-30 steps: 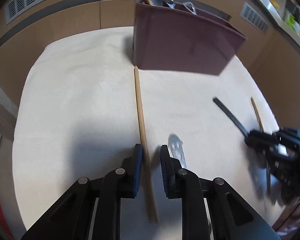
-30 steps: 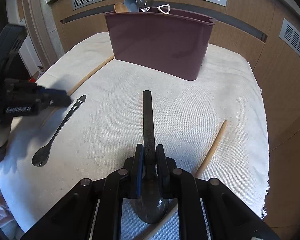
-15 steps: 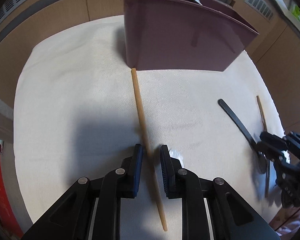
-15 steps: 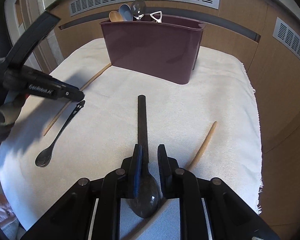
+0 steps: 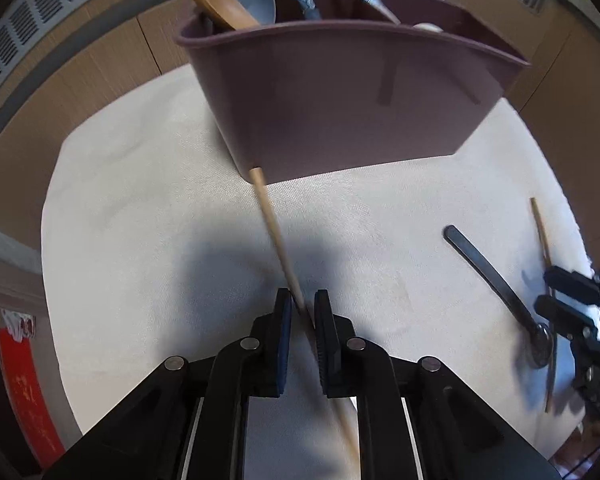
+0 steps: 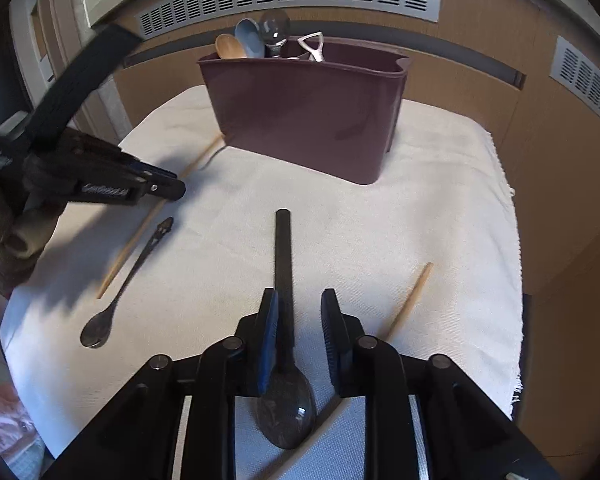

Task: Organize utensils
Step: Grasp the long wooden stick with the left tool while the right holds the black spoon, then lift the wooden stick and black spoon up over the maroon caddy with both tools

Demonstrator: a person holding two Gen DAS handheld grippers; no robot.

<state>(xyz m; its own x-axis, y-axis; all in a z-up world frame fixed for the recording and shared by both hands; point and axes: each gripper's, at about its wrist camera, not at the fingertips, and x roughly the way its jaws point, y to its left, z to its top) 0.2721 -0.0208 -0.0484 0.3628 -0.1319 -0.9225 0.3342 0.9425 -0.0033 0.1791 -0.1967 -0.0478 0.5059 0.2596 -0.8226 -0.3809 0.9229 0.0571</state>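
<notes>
Chopstick (image 5: pixel 276 236) runs lengthwise between the left gripper (image 5: pixel 302 312), which has clamped it, tip touching the caddy (image 5: pixel 352 96). Right gripper (image 6: pixel 299 320) jaws are opening around the black spoon (image 6: pixel 284 264) on the cloth (image 6: pixel 420 200).

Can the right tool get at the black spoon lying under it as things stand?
Probably yes: the right tool already straddles the black spoon handle, its jaws opening, and nothing lies across the handle on the white cloth.
</notes>
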